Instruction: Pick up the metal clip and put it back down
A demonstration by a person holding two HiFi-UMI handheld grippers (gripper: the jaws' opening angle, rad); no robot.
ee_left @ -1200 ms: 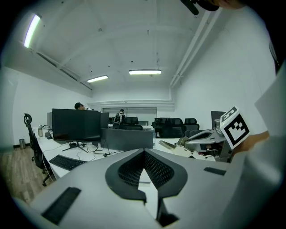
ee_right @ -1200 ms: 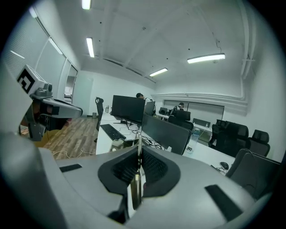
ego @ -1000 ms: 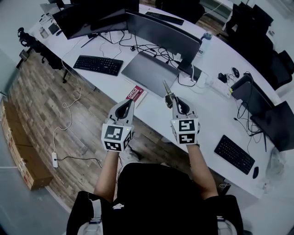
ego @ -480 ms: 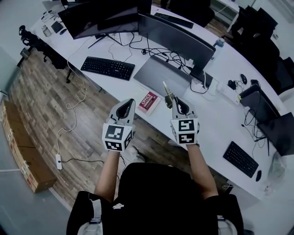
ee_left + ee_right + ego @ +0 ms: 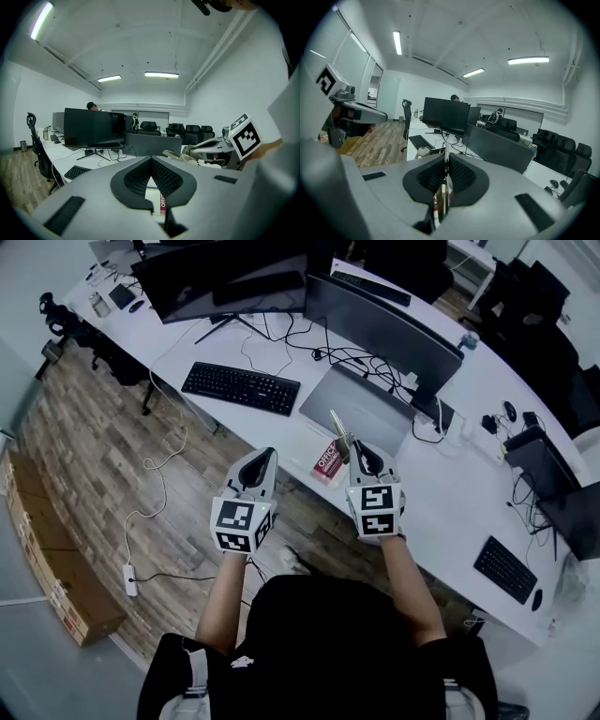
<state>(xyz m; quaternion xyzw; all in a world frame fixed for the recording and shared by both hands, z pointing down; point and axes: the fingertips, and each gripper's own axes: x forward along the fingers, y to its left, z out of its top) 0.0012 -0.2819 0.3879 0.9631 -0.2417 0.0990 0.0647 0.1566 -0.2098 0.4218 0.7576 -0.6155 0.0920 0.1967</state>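
desk (image 5: pixel 433 504) white, keyboard (image 5: pixel 240 388) black, booklet (image 5: pixel 328 463) red (white lettering), floor (image 5: pixel 84 446) brown wood grain. left gripper (image 5: pixel 267 454) and right gripper (image 5: pixel 354 448) grey, black-white square markers. metal clip (image 5: pixel 339 430) silvery.

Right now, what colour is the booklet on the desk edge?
Red with white lettering; the booklet shows best in the head view.

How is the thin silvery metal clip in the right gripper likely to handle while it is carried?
The thin silvery metal clip looks stiff: it juts straight past the right gripper without sagging. Being so thin, it is probably light. Its smooth metal might slip or pivot, since the shut jaws pinch only a narrow part of it.
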